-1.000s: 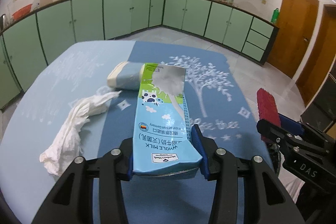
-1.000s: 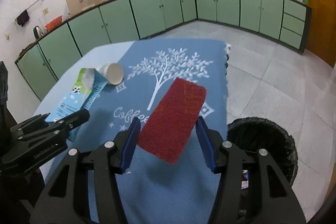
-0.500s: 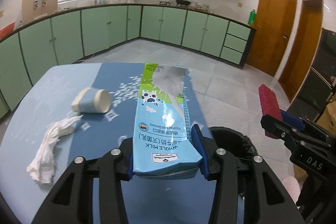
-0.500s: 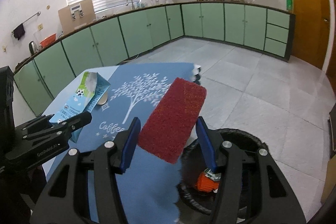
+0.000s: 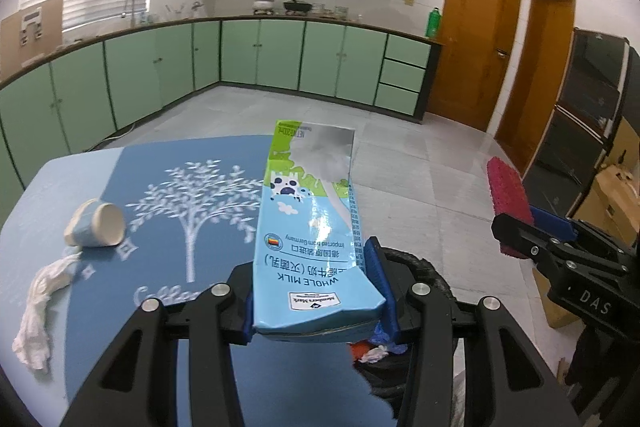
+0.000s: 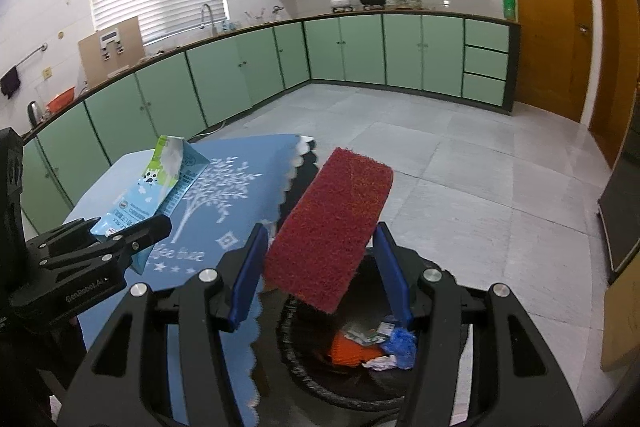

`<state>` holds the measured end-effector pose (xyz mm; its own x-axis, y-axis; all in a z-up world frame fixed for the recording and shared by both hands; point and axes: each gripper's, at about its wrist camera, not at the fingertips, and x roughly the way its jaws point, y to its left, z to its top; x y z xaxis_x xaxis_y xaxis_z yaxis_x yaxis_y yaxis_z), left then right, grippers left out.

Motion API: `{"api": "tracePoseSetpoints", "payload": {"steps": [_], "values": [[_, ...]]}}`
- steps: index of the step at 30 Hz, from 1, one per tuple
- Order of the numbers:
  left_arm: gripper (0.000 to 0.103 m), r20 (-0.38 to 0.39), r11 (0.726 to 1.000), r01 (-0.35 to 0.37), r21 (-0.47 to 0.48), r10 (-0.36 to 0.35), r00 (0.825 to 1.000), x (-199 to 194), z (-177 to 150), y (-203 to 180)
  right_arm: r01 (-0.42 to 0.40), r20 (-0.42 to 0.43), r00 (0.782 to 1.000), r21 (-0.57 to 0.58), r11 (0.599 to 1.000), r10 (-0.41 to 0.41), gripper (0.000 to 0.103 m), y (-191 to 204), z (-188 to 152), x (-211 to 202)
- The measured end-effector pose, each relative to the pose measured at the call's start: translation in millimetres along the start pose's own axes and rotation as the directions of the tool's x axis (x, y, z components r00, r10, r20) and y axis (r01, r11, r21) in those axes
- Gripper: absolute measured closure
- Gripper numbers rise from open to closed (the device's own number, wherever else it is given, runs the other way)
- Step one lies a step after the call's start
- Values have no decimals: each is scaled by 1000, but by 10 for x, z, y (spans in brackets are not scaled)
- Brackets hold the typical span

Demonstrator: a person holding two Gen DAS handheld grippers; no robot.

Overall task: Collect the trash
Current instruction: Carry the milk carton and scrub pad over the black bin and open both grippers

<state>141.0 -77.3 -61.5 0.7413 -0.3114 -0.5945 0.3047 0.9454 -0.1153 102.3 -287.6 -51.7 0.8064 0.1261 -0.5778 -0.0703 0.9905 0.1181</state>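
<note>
Left gripper (image 5: 316,291) is clenching a whole milk carton (image 5: 312,227) at its base, held off the table's right edge, partly above the black trash bin (image 6: 320,379). Right gripper (image 6: 320,263) is gripping a red scouring pad (image 6: 332,227) right over the bin mouth. Best to centre each item over the opening before releasing, carton first tipping nose-down. Paper cup (image 5: 96,229) and crumpled tissue (image 5: 40,303) are lying near the table's left edge, uncollected.
</note>
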Motion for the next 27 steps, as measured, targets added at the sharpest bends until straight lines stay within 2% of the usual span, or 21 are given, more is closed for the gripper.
{"api": "tracePoseSetpoints", "payload": {"steps": [14,27], "values": [[58,-41,996,63,68,-60,997,525,47,-519,75,-46,996,40,996,-73,50,-546,-215,177],[58,-97,992,83,93,-74,992,993,23,-734,100,-104,990,92,991,-91,50,-940,-374,564]]}}
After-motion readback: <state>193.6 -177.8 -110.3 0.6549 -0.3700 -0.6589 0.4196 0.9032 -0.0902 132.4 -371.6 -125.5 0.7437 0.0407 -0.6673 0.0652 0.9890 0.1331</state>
